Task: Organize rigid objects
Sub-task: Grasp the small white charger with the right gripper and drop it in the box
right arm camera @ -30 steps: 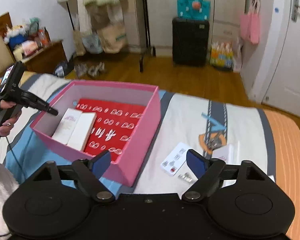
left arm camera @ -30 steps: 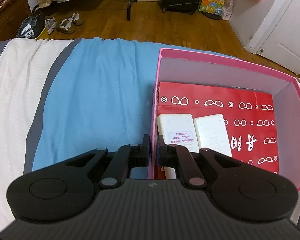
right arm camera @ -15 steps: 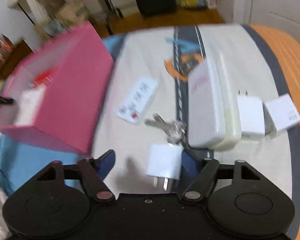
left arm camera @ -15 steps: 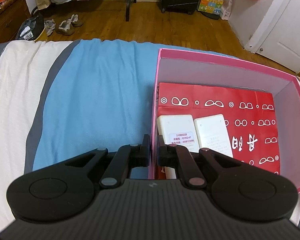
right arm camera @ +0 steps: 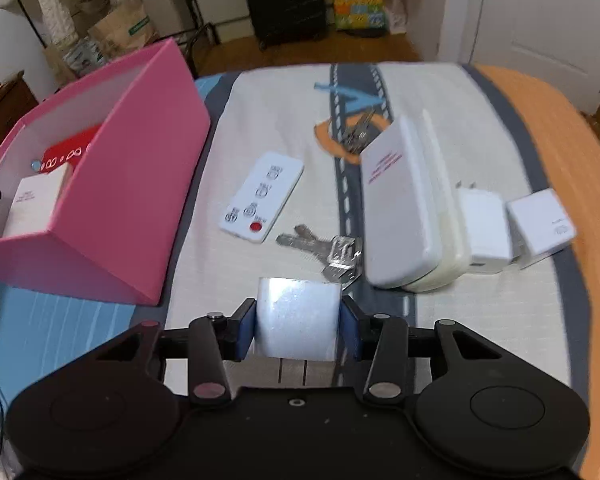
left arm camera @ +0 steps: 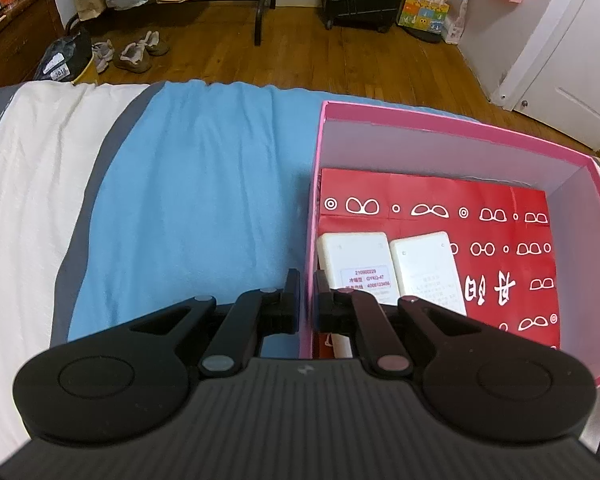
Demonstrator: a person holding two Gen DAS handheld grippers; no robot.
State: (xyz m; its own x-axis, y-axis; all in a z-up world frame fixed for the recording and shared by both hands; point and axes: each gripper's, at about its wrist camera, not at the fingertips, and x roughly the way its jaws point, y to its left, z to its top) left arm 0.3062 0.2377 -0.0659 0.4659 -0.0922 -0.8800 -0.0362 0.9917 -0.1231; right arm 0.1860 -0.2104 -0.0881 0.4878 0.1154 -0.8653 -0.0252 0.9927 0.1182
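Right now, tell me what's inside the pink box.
The pink box holds a red printed paper lining its floor, with two white flat devices side by side on it. The left gripper, clamped on the wall, hides their near ends.

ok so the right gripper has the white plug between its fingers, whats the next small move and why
Probably lift it straight up. The right gripper has just been closing and its pads now sit against both sides of the white plug, whose prongs rest on the bed. The pink box, held at its wall by the left gripper, stands open for it.
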